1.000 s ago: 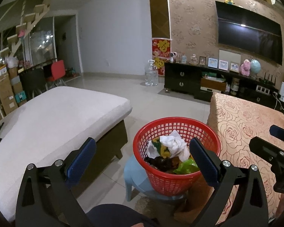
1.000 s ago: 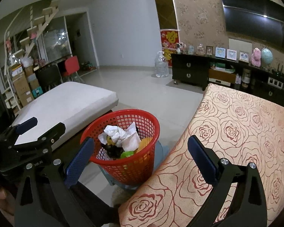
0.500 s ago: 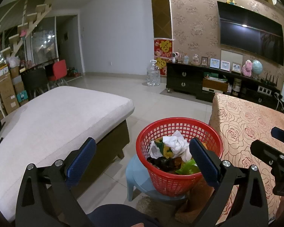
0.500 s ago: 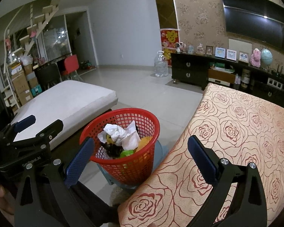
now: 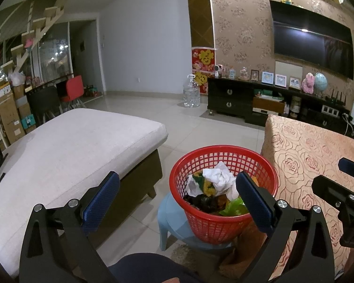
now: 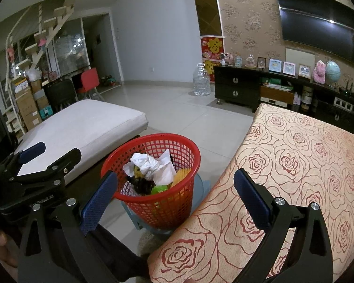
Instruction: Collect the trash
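A red mesh basket point(image 5: 224, 221) stands on a low blue stool point(image 5: 174, 219), also seen in the right wrist view point(image 6: 162, 207). It holds crumpled white paper point(image 5: 218, 176), yellow, green and dark scraps. My left gripper point(image 5: 177, 200) is open and empty, held just before the basket. My right gripper point(image 6: 174, 195) is open and empty, over the near edge of the table with the rose-patterned cloth point(image 6: 295, 165). Each gripper shows in the other's view: the right one point(image 5: 337, 186) and the left one point(image 6: 35, 162).
A cushioned bench point(image 5: 66, 151) stands left of the basket. A black TV cabinet point(image 5: 247, 99) with frames and toys runs along the far wall under a TV point(image 5: 311, 40). A large water bottle point(image 5: 191, 92) stands on the tiled floor. Boxes and chairs are at the far left.
Both grippers have drifted slightly, so the basket sits a little further right and lower in the views. Both stay open and empty.
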A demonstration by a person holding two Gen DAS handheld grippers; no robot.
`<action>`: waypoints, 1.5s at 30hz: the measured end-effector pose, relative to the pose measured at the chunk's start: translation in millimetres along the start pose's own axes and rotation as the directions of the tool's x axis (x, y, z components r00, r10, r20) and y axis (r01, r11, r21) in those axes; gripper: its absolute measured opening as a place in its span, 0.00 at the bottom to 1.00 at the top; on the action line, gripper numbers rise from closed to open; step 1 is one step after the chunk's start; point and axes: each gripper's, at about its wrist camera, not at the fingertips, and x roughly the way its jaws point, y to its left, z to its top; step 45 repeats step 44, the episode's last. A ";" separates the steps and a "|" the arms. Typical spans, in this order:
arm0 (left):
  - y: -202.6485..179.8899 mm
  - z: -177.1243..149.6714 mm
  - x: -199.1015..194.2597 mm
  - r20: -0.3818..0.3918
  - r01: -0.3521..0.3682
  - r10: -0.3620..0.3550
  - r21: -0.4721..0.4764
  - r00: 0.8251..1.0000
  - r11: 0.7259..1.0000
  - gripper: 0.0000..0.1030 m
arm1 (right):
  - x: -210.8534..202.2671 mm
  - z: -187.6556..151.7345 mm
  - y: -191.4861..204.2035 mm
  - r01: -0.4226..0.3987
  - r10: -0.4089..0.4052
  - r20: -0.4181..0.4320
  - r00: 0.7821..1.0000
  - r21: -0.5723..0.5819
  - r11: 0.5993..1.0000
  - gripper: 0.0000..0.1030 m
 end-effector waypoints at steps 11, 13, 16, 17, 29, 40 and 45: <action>2.5 -3.8 -0.2 0.002 -0.007 0.007 0.008 1.000 1.000 0.93 | 1.0 -7.0 2.9 -0.001 0.001 -0.005 1.000 -0.001 1.000 0.93; 2.3 -3.6 -0.2 0.002 -0.006 0.006 0.007 1.000 1.000 0.93 | 0.9 -9.7 4.2 -0.001 0.001 -0.007 1.000 -0.002 1.000 0.93; 3.5 -4.3 0.2 0.001 -0.006 0.006 0.003 1.000 1.000 0.93 | 0.8 -11.1 3.5 -0.002 0.002 -0.008 1.000 -0.003 1.000 0.93; 3.0 -4.1 0.3 0.001 -0.005 0.005 0.004 1.000 1.000 0.93 | 1.3 -10.4 3.0 -0.002 0.002 -0.009 1.000 -0.003 1.000 0.93; 6.6 -7.6 3.5 -0.007 0.020 -0.020 -0.002 1.000 1.000 0.93 | 3.3 -15.7 -4.1 -0.007 0.007 -0.025 1.000 0.006 1.000 0.93; -1.8 -5.2 13.4 -0.032 0.075 -0.076 -0.028 0.997 0.997 0.93 | -22.4 -28.8 -100.1 0.114 -0.105 -0.069 0.992 0.153 0.982 0.93; -14.3 -9.2 26.9 -0.057 0.083 -0.083 -0.003 0.995 0.997 0.92 | -45.7 -53.6 -216.4 0.359 -0.325 -0.173 0.930 0.226 0.906 0.93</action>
